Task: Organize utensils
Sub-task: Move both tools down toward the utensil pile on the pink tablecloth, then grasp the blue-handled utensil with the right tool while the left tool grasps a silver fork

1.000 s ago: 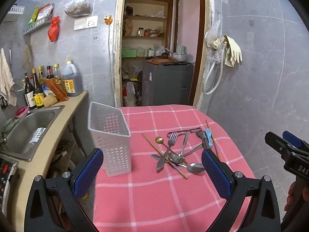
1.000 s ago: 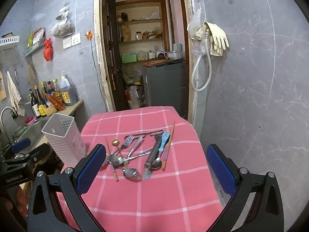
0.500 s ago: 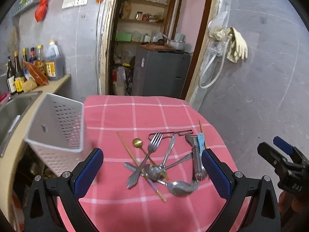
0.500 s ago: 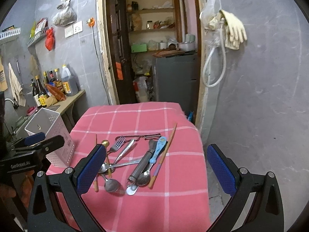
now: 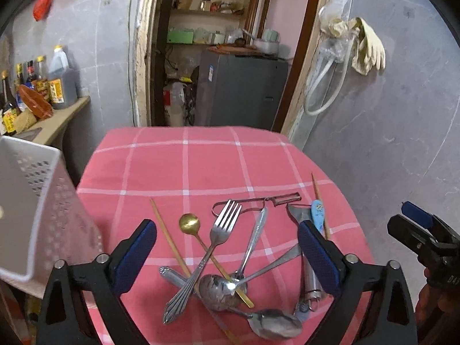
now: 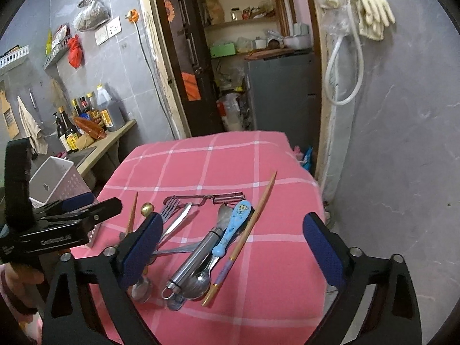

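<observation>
Left wrist view: left gripper [image 5: 227, 251] hangs over the utensil pile on the pink checked tablecloth [image 5: 201, 161], jaws wide but closing, pads touching nothing; between them lie a fork [image 5: 214, 244], a gold spoon [image 5: 189, 222], a table knife [image 5: 254, 237] and a chopstick [image 5: 168, 235], with the white perforated holder [image 5: 37, 201] standing just beside the pile at left. Right wrist view: right gripper [image 6: 230, 245] likewise wide and closing with nothing gripped, above a blue-handled spoon [image 6: 233, 230], a steel-handled tool [image 6: 195, 258] (probably a peeler; partly covered) and a second chopstick [image 6: 244, 238].
</observation>
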The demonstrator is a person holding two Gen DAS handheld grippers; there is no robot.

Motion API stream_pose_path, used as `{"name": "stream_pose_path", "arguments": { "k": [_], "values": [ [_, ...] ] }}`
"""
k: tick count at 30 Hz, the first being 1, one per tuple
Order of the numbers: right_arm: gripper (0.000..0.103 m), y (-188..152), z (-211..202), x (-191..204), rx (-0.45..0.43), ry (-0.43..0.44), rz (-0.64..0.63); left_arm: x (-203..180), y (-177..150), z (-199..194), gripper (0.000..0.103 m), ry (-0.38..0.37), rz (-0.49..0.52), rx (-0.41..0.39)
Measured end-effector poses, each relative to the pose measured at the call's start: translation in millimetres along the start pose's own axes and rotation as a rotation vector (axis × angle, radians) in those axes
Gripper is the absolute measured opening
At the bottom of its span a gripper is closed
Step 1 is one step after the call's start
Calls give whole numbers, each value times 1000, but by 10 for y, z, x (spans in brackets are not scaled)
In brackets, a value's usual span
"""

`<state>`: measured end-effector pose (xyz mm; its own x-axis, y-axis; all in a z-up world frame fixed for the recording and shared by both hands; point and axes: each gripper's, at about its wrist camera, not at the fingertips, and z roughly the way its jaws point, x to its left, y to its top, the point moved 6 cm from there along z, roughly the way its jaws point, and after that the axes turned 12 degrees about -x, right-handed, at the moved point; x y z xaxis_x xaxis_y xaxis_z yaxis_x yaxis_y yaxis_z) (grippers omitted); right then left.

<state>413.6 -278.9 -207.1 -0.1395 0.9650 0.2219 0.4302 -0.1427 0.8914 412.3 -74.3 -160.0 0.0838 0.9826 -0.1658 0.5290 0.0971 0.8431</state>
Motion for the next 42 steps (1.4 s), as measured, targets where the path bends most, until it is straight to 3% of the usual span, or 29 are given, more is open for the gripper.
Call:
{"name": "stream_pose_path", "arguments": {
  "k": [9, 15, 26, 34, 37, 39, 42],
  "values": [
    [55, -169, 473, -22, 71, 89, 24, 29, -147, 454, 63, -51, -26, 110],
    [39, -248, 766, 47, 127, 148, 14, 82, -248, 718, 52, -51, -47, 186],
    [39, -474, 1161, 37, 218, 155, 69, 18, -352, 1052, 47, -93, 19, 296],
    [39, -529, 1320, 17, 263, 217, 101, -33, -347, 1217, 46, -130, 48, 336],
    [39, -562, 1372, -11, 288, 245, 140, -30, -324, 1277, 38, -141, 44, 356],
    [39, -570, 1390, -7, 289, 252, 149, -24, -322, 1289, 26, -142, 44, 372],
    [39, -594, 1375, 12, 290, 248, 151, 14, -335, 1268, 25, -168, 4, 402]
  ]
}}
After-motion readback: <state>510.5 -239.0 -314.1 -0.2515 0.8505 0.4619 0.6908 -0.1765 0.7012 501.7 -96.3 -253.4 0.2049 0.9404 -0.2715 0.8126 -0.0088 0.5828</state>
